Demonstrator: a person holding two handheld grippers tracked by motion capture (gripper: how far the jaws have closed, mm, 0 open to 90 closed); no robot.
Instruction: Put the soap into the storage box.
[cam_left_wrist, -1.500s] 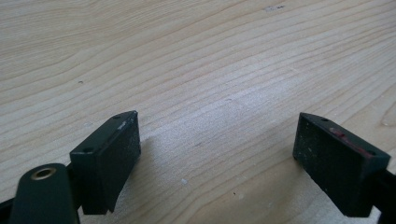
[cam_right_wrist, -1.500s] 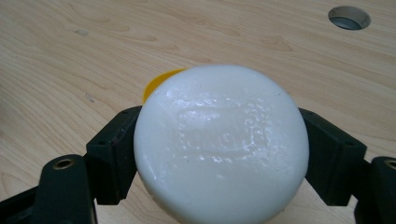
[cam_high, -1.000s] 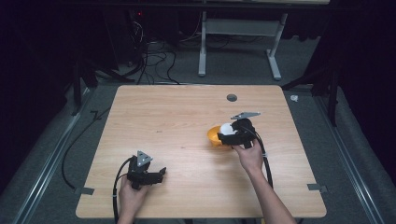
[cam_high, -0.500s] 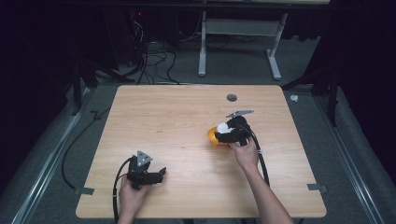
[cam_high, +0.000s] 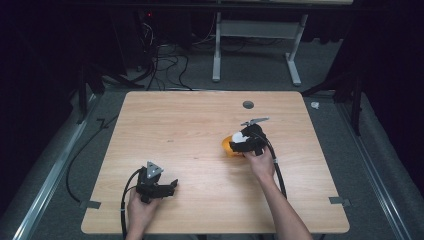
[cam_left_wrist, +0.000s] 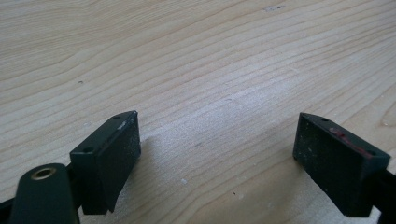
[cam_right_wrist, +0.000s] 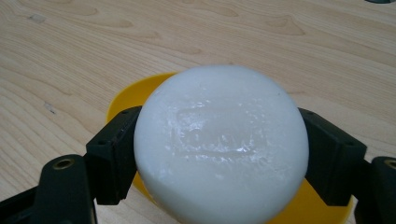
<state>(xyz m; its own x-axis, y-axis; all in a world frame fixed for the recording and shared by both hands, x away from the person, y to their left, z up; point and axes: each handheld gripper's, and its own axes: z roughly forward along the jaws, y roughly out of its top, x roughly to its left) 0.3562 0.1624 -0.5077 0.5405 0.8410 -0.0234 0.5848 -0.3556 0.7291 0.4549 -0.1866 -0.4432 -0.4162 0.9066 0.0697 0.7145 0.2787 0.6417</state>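
A round white bar of soap (cam_right_wrist: 220, 142) sits between the two black jaws of my right gripper (cam_right_wrist: 219, 154), which is shut on it. Under and behind the soap lies a yellow dish (cam_right_wrist: 126, 98). In the high view the right gripper (cam_high: 246, 141) holds the white soap (cam_high: 239, 136) right over the yellow dish (cam_high: 227, 145), right of the table's middle. My left gripper (cam_high: 170, 186) rests near the front left of the wooden table (cam_high: 190, 125). In the left gripper view its jaws stand wide apart, open (cam_left_wrist: 217, 161), with bare wood between them.
A small dark round hole (cam_high: 248, 104) marks the tabletop near its far edge. Black cables trail from both grippers toward the front edge. Beyond the table are a white desk frame (cam_high: 260, 35) and floor cables.
The right gripper with the soap has shifted slightly left and toward the front, over the yellow dish. The left gripper has stayed where it was.
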